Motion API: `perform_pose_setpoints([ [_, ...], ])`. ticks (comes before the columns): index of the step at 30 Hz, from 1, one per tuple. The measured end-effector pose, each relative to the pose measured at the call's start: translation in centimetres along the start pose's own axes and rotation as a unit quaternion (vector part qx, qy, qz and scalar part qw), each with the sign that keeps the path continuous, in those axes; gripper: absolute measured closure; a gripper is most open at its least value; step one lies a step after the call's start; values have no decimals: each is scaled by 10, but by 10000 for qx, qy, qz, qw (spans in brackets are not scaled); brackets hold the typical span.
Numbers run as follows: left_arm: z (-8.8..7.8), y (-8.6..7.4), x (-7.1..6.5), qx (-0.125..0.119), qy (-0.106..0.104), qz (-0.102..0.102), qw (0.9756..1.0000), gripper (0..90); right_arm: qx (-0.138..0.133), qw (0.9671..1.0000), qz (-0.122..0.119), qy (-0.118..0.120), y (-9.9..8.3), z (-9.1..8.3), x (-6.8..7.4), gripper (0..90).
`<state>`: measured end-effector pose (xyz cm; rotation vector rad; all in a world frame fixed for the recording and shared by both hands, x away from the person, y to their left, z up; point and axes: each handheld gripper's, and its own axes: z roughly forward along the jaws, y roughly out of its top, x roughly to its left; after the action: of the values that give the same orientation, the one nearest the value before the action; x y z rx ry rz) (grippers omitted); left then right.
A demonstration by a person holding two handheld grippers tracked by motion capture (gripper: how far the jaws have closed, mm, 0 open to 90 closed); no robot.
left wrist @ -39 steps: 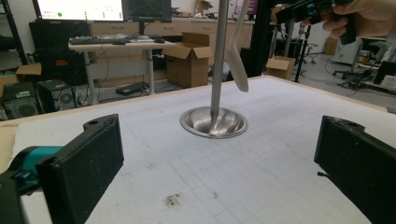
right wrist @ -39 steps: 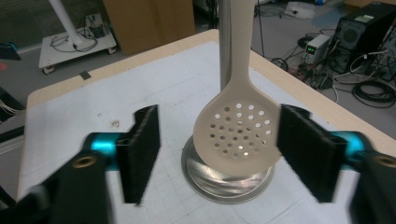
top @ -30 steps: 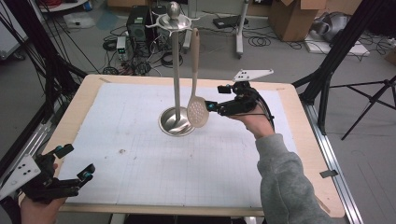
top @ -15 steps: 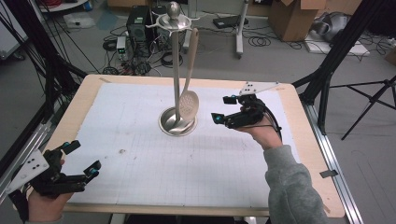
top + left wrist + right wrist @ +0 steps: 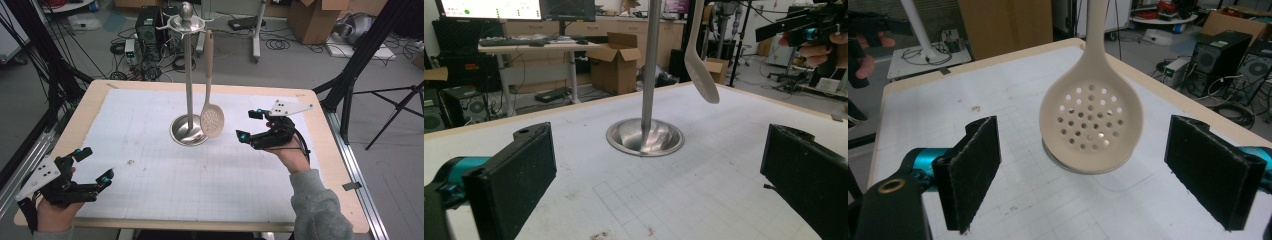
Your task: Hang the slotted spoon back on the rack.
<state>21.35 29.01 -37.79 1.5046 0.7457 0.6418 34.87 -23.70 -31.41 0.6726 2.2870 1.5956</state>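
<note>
The cream plastic slotted spoon [image 5: 212,119] hung from the tall steel utensil stand [image 5: 189,75], its bowl just above the stand's round base. The right gripper [image 5: 248,126], jaws spread and empty, sat near it; hanging looked done. The left gripper [image 5: 94,164] rested spread, well apart.

I see the stand [image 5: 189,95] is polished metal, its round base [image 5: 645,137] glossy and reflecting. The skimmer [image 5: 1091,125] looks like smooth matt cream plastic. My right gripper [image 5: 1083,175] has rough black pads. The desk [image 5: 95,95] has a wooden rim under matt white gridded paper.
</note>
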Motion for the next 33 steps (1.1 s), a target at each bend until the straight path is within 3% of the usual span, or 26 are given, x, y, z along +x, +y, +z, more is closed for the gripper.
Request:
perform_pose_setpoints([
  [4,4,0,0,8,-33,7,10000,17,-36,9999,-12,-109,-6,-10,-1,136],
  [22,22,-1,-3,68,-218,1,9997,17,-180,9987,347,-339,-48,-40,4,112],
  [33,27,-4,-1,119,-225,-11,9997,17,-353,9971,267,-612,-65,-54,14,110],
])
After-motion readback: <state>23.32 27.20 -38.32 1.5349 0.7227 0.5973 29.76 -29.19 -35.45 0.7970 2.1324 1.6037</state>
